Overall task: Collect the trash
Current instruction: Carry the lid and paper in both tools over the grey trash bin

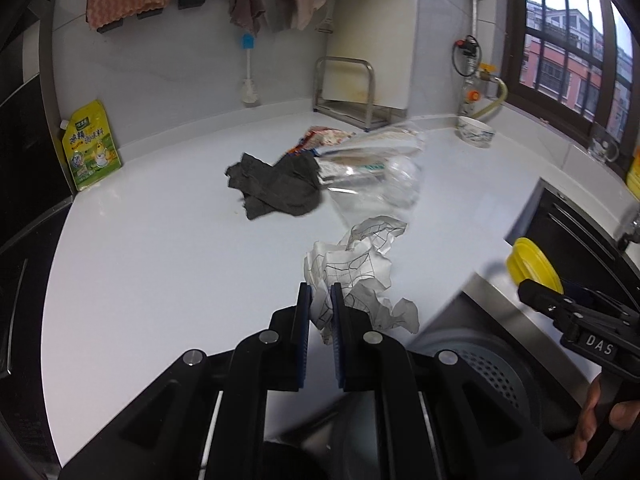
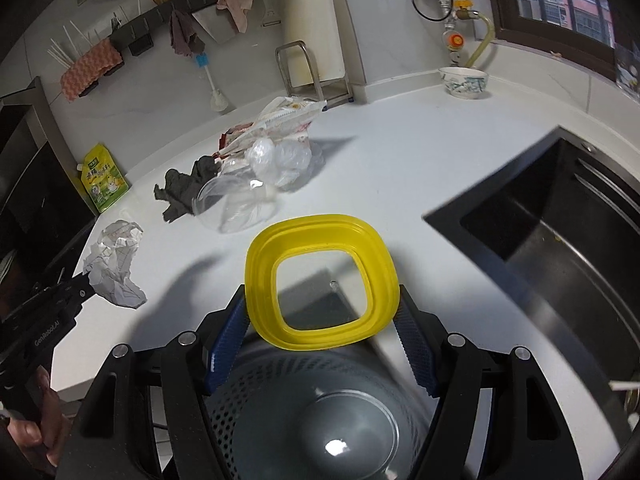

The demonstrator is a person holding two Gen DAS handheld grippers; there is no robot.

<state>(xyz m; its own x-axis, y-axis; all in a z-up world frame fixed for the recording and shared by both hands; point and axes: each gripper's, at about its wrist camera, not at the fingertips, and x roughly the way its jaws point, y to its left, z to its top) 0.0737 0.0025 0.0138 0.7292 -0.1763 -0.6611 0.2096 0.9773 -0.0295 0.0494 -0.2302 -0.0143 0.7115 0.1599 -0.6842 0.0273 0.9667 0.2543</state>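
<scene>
My left gripper (image 1: 320, 290) is shut on a crumpled sheet of white paper with black lines (image 1: 360, 272), held just above the white counter; the paper also shows in the right wrist view (image 2: 114, 266). My right gripper (image 2: 322, 300) grips a yellow container lid with a clear centre (image 2: 322, 280) by its two sides, above a grey perforated trash bin (image 2: 320, 412). The lid also shows in the left wrist view (image 1: 534, 264). On the counter lie a dark grey cloth (image 1: 276, 184), clear plastic packaging (image 1: 380, 172) and a printed snack wrapper (image 1: 320, 138).
A yellow-green refill pouch (image 1: 90, 148) leans against the back wall. A patterned bowl (image 1: 476, 132) and a metal rack (image 1: 348, 92) stand at the back. A dark sink (image 2: 552, 248) is on the right. A glass mug (image 1: 604, 146) stands by the window.
</scene>
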